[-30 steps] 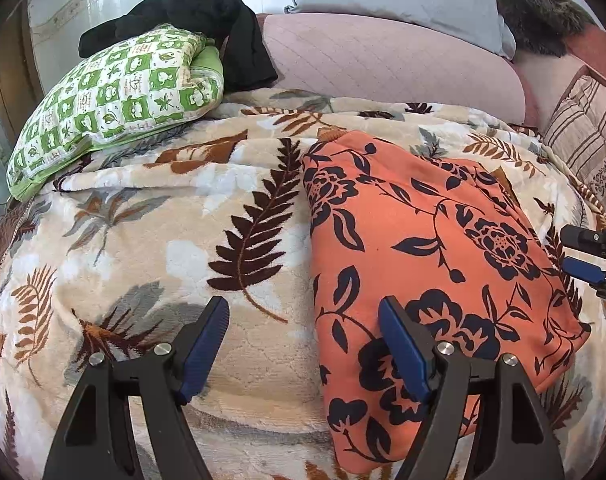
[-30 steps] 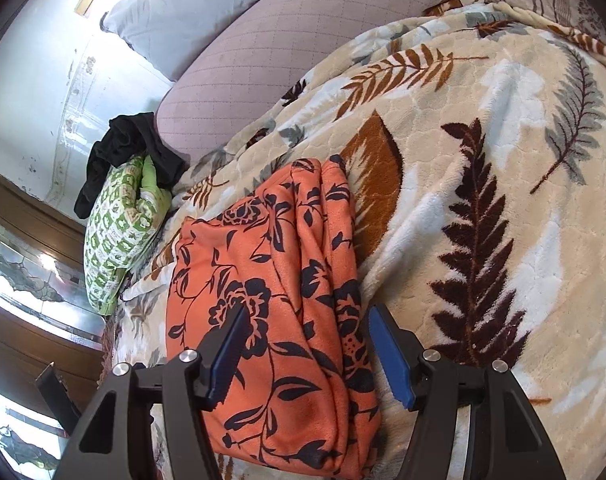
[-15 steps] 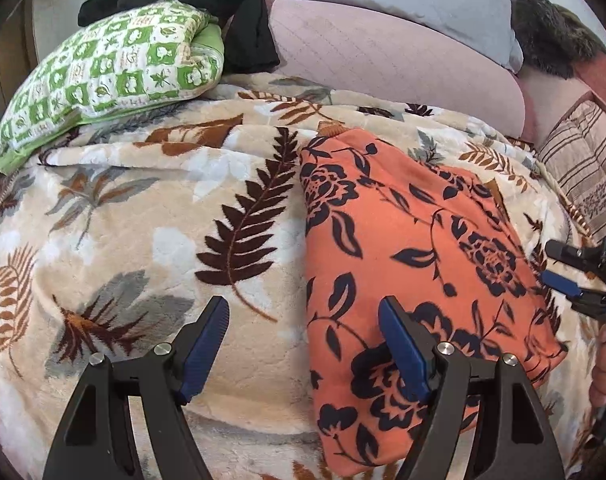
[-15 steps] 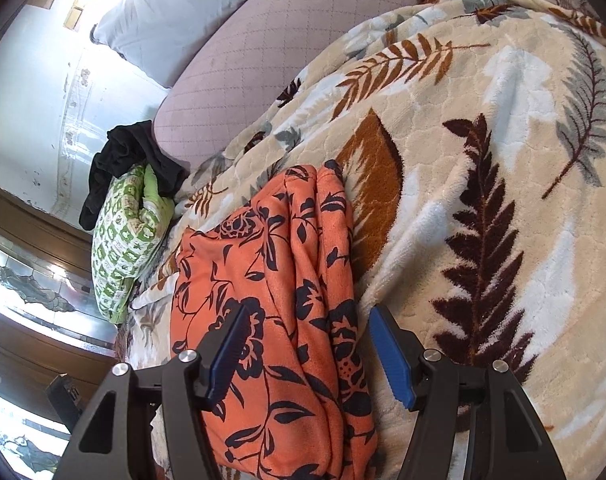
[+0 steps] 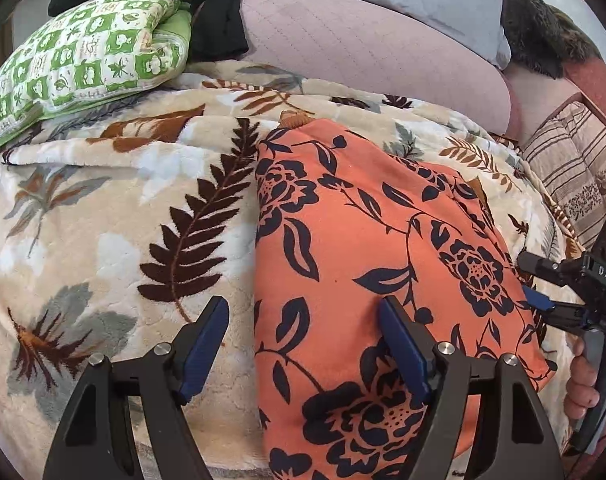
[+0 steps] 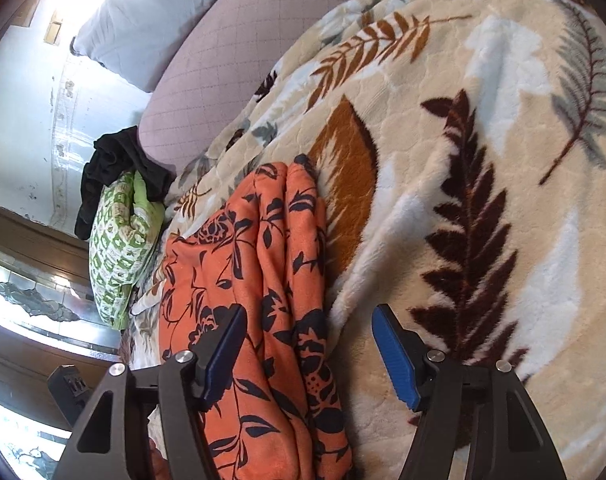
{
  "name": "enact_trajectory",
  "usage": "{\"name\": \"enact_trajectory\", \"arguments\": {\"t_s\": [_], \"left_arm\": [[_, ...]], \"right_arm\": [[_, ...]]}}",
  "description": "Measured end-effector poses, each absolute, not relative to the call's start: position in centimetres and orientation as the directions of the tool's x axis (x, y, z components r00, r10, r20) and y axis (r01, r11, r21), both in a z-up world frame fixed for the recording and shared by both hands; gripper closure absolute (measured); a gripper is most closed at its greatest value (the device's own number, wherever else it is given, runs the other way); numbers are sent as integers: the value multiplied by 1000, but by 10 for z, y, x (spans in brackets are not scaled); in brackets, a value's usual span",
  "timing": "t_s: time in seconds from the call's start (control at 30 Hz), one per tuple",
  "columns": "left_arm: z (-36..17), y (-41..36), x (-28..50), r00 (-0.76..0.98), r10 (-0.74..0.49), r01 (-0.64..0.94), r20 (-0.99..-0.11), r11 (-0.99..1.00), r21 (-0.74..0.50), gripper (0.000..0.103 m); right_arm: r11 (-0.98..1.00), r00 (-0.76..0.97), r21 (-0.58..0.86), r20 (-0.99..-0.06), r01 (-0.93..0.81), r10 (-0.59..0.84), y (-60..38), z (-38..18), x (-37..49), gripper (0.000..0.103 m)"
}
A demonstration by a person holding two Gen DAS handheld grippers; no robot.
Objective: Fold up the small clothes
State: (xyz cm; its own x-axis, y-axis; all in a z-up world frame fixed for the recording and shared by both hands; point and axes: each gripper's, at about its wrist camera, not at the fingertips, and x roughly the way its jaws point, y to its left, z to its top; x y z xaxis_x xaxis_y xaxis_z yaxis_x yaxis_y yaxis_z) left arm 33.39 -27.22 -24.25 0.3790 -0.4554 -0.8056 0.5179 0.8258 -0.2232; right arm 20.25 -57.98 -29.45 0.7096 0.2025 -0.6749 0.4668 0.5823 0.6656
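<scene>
Left gripper [image 5: 303, 344] was sitting wide open with nothing pinched, one blue pad over the leaf-print blanket [image 5: 115, 216] and the other over the orange floral garment [image 5: 367, 248]. So the garment's left edge ran up between the pads, toward 12 o'clock. Right gripper [image 6: 307, 352] had its jaws opening, gripping nothing, straddling the garment's right edge.

Garment itself was orange with dark navy flowers and vines, folded into a thick, rounded stack lying flat on the blanket. From the right wrist you could see the layered folds along its side, which the left view didn't show.

Left view also caught the right gripper out at 3 o'clock with the person's fingers [image 5: 583, 376] on its handle, plus a striped cushion [image 5: 575, 168]. Green patterned pillow [image 5: 83, 52] sat at 10 o'clock with black clothing [image 5: 207, 4] draped behind it.
</scene>
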Motion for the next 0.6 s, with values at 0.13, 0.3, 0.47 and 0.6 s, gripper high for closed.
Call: {"name": "enact_trajectory", "arguments": {"t_s": [0.13, 0.3, 0.47, 0.6], "left_arm": [[-242, -273, 334, 383, -452, 519, -806, 827, -217, 25], [-242, -275, 335, 388, -449, 513, -805, 831, -217, 25], [-242, -276, 334, 394, -447, 510, -803, 833, -213, 25], [-242, -276, 334, 395, -447, 508, -803, 834, -215, 25]], "right_arm": [[569, 702, 686, -668, 453, 246, -574, -307, 210, 34], [569, 711, 694, -657, 442, 250, -572, -309, 210, 34], [554, 721, 716, -638, 425, 272, -572, -311, 209, 33], [545, 725, 735, -620, 404, 299, -571, -313, 210, 33]]}}
